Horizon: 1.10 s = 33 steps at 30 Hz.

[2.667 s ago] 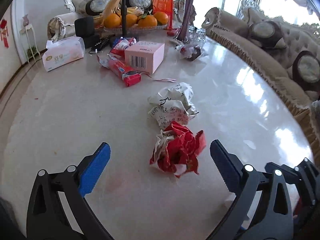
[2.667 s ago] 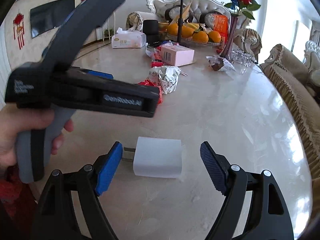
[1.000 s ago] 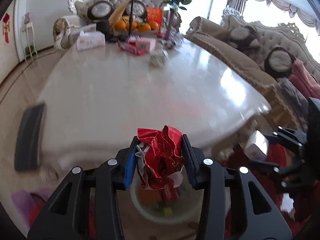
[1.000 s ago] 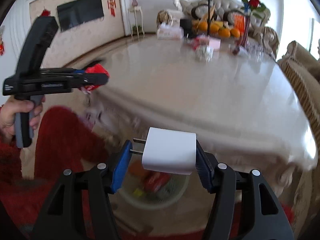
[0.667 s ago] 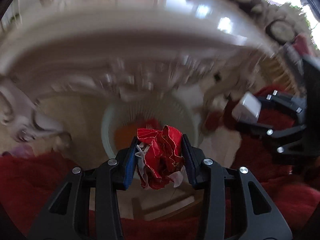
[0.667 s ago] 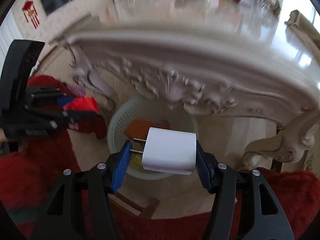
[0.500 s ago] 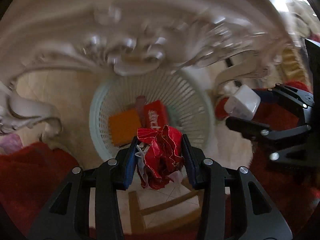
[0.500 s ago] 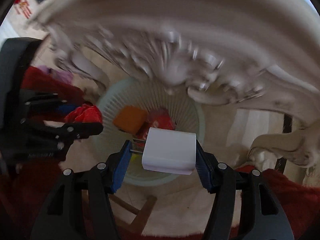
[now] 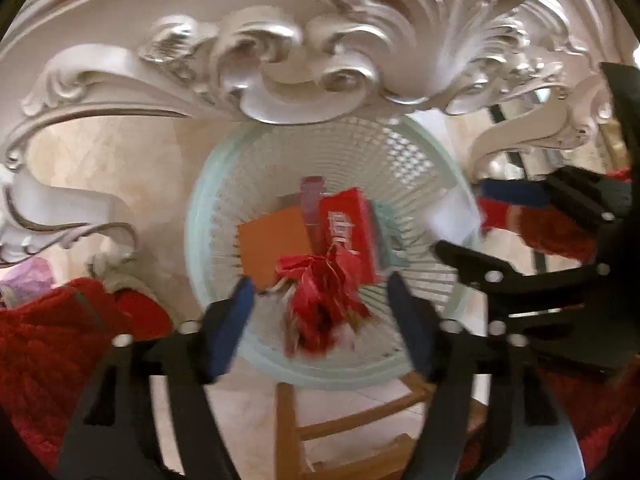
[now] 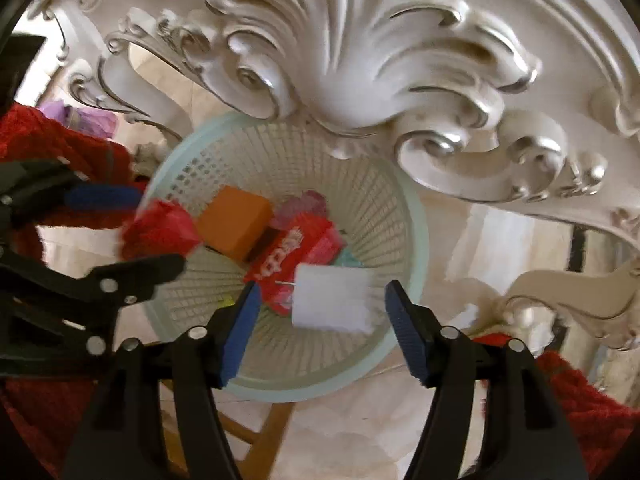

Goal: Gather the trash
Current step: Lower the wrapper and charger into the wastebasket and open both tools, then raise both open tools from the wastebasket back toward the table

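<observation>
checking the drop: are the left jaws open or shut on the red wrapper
Open. The left gripper has its jaws spread, with gaps on both sides of the blurred red wrapper, which sits above the basket.

Crumpled red wrapper (image 9: 324, 300) and white charger block (image 10: 332, 300), both blurred, above the pale mesh bin (image 10: 404, 216)
</observation>
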{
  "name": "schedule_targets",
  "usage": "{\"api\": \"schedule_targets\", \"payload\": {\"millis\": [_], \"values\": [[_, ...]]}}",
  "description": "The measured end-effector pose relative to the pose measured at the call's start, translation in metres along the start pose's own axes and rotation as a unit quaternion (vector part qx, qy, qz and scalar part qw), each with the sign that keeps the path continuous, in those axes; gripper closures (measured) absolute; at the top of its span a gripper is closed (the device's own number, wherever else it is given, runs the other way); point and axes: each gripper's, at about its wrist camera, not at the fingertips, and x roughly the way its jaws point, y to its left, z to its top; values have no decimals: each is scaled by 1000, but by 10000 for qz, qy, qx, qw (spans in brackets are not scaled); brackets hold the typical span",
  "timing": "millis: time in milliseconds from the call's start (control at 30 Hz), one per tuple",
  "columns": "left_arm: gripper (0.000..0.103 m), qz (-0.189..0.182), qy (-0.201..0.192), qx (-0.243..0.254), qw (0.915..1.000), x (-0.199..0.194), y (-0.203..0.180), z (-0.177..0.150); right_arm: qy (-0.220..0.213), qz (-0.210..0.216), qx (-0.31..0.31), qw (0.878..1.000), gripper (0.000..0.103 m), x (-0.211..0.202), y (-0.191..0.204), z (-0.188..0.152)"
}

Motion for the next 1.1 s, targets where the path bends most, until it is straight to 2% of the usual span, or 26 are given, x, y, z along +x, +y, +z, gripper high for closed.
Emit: {"api": "schedule_targets", "payload": {"millis": [33, 100, 133, 267, 400, 533, 633, 700, 767, 833, 900, 967, 1067, 1100], "values": [[16, 114, -60, 21, 9999, -1, 1, 0, 22, -55, -1, 10000, 34, 0, 0, 1], [9, 150, -203, 4, 9997, -5, 4, 0, 46, -28, 44, 10000, 29, 0, -3, 0], [8, 93, -231, -22, 9997, -6, 5, 0, 28, -63, 36, 10000, 25, -1, -3, -1], [7, -186, -377, -101, 9991, -20, 11, -4, -117, -155, -200, 9996, 25, -22, 1, -7], [7, -715, -260, 313, 9966, -54, 9, -13, -157, 56, -713, 9973, 25, -70, 11, -22], [7, -961, -370, 791, 9915, -112, 12, -18, -657, 629, -985, 9910, 25, -145, 7, -35], [7, -1218, -822, 653, 9870, -159, 24, -3, -1431, 597, -776, 9849, 25, -200, -16, -24], [7, -1163, -1320, 366, 9837, -193, 37, 22, -2055, 348, -339, 9775, 25, -231, -44, -8], [7, -1076, -1777, 63, 9782, -216, 49, 51, -2649, 24, 166, 9641, 25, -252, -71, 12], [7, -781, -2232, -270, 9713, -237, 60, 89, -2988, -295, 550, 9523, 24, -262, -93, 35], [7, -603, -2578, -432, 9633, -248, 68, 127, -3343, -267, 760, 9390, 24, -265, -113, 67], [7, -412, -2681, -613, 9606, -248, 74, 165, -3399, -311, 781, 9367, 24, -256, -120, 100], [7, -270, -2733, -919, 9572, -238, 82, 228, -3302, -381, 645, 9409, 24, -233, -122, 148], [7, -109, -2727, -991, 9569, -231, 84, 253, -3252, -420, 605, 9428, 24, -224, -123, 164]]}}
